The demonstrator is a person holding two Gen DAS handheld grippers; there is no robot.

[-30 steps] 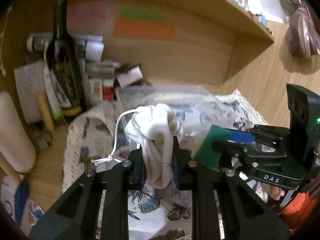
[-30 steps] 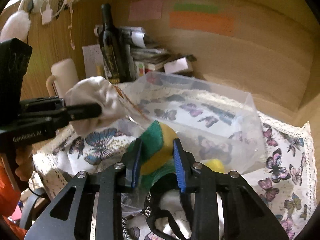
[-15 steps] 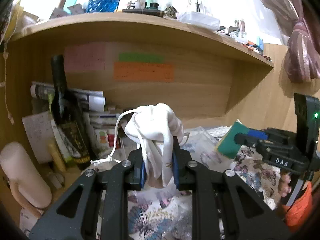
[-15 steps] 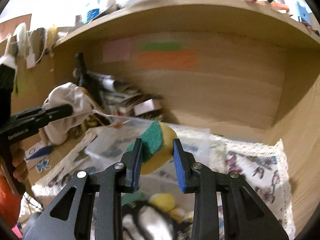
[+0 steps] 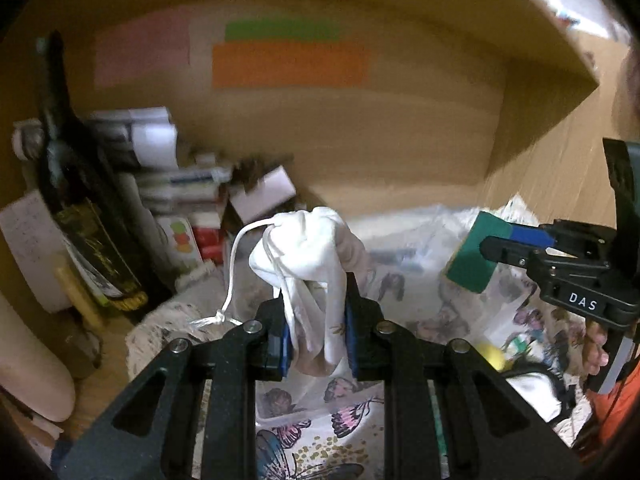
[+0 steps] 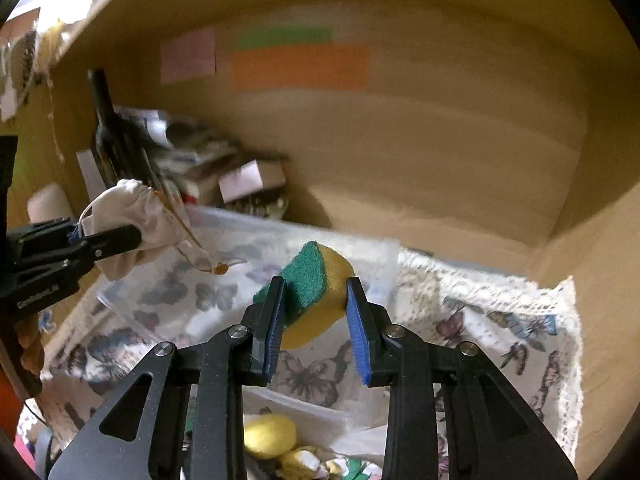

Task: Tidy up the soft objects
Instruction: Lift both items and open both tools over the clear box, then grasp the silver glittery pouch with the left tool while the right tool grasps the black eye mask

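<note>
Over the desk's butterfly cloth (image 6: 520, 332), a clear plastic bin (image 6: 248, 240) stands toward the rear edge. Left claw (image 5: 316, 328) clamps a white drawstring pouch (image 5: 308, 248); right claw (image 6: 316, 316) clamps a green-yellow sponge (image 6: 316, 280). Step in hand: carrying both, apparently binward. Next: lower, then release inside.

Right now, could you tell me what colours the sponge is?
Green scouring layer on yellow foam; the sponge shows best in the right wrist view.

White pouch (image 5: 310, 248); green/yellow sponge (image 6: 316, 288); butterfly-print cloth (image 6: 500, 332).
</note>
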